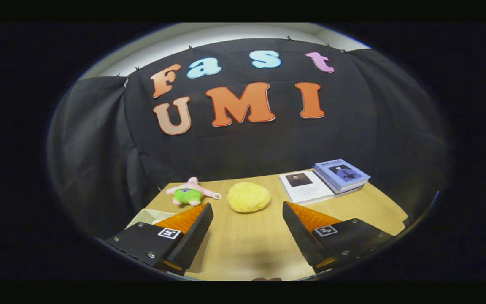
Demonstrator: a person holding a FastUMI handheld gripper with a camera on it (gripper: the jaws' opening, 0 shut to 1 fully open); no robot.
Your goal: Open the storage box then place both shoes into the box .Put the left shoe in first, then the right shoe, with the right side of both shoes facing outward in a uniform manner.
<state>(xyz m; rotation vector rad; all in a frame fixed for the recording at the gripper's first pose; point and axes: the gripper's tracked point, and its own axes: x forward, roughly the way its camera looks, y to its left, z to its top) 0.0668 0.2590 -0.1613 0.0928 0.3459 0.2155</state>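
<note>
In the gripper view, the gripper (247, 215) hangs above a wooden surface (251, 249) with its fingers (192, 230) spread wide and nothing between them. Beyond them, toward the far edge, lie a pink and green plush toy (190, 193) on the left, a round yellow fluffy thing (248, 196) in the middle (perhaps a sponge or a pompom) and two books on the right: a white book (304, 185) lying flat and a blue book (341, 174) overlapping its right edge. Just beside the left finger, partly hidden by it, shows a pale corner of a box (146, 216); this may be the storage box, but I cannot tell if it is open, nor which way its long axis runs. No shoe can be pointed to here, so their heading stays unknown. I judge the task to be at its very start: opening and both placements remain.
</note>
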